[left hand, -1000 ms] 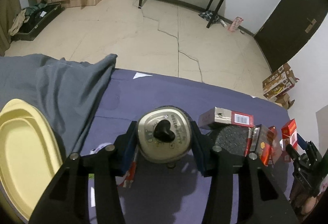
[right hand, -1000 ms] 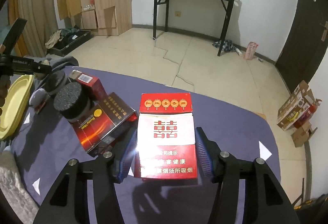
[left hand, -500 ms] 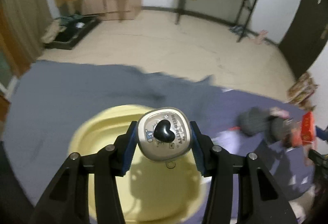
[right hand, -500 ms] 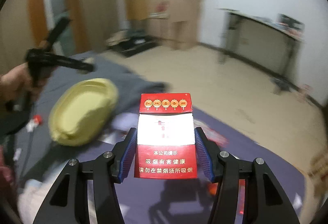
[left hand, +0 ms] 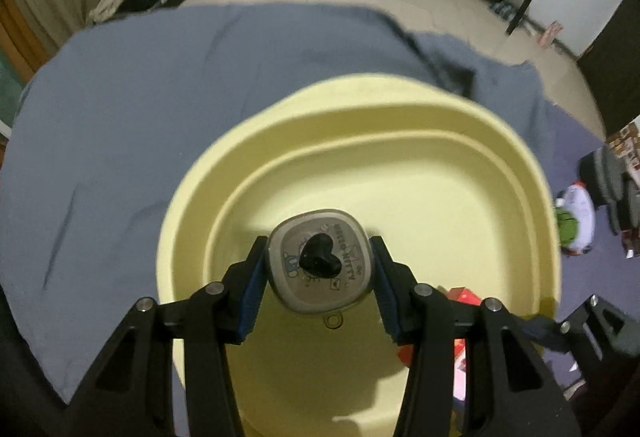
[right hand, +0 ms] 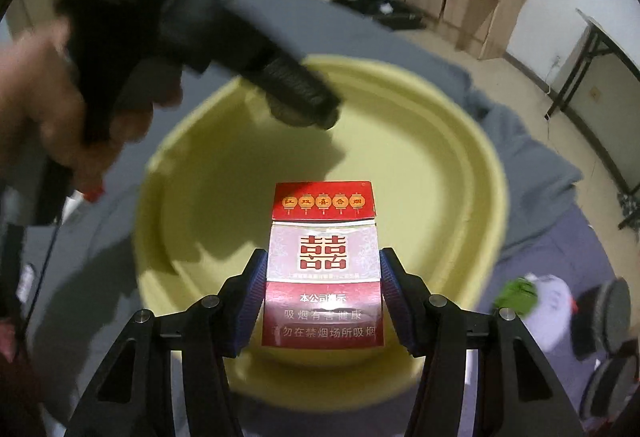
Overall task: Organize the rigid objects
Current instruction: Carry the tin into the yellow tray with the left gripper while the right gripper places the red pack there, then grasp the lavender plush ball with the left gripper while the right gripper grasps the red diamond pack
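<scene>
The left hand-held gripper [left hand: 320,269] clamps a small silver tin [left hand: 320,267] with a black heart knob between its blue pads, holding it over the yellow basin [left hand: 500,141] just ahead. The right hand-held gripper [right hand: 322,297] grips a red-and-white cigarette pack [right hand: 323,269] upright, above the near side of the same basin. Beyond the basin spreads grey cloth [left hand: 160,77]. To the right of both grippers, purple worktop [right hand: 560,249] carries a blurred white-and-green object [left hand: 576,217].
</scene>
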`<control>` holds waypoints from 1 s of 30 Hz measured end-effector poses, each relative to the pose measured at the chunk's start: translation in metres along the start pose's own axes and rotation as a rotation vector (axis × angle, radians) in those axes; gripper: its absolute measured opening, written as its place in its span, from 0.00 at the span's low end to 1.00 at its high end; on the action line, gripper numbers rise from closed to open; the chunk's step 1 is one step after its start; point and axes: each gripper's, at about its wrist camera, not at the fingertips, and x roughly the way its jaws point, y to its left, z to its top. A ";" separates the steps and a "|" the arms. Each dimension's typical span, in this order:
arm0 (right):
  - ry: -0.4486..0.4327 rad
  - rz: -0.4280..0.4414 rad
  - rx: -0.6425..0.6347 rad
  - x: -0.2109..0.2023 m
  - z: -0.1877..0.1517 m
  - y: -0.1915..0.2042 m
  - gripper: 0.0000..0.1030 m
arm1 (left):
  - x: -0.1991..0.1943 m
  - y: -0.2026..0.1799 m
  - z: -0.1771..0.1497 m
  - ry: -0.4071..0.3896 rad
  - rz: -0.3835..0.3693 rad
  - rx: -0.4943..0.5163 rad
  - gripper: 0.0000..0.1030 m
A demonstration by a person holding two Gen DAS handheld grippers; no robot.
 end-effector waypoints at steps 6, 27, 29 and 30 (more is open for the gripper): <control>0.019 -0.020 -0.013 0.028 0.002 0.012 0.53 | 0.023 0.002 0.003 0.056 0.005 0.002 0.49; -0.046 -0.174 0.501 -0.182 -0.152 -0.247 1.00 | -0.065 -0.106 0.020 -0.058 -0.239 0.081 1.00; 0.004 -0.254 0.566 -0.200 -0.199 -0.284 1.00 | -0.064 -0.150 0.025 -0.045 -0.272 0.132 1.00; 0.020 -0.295 0.588 -0.206 -0.223 -0.300 1.00 | -0.062 -0.166 0.025 -0.036 -0.272 0.164 1.00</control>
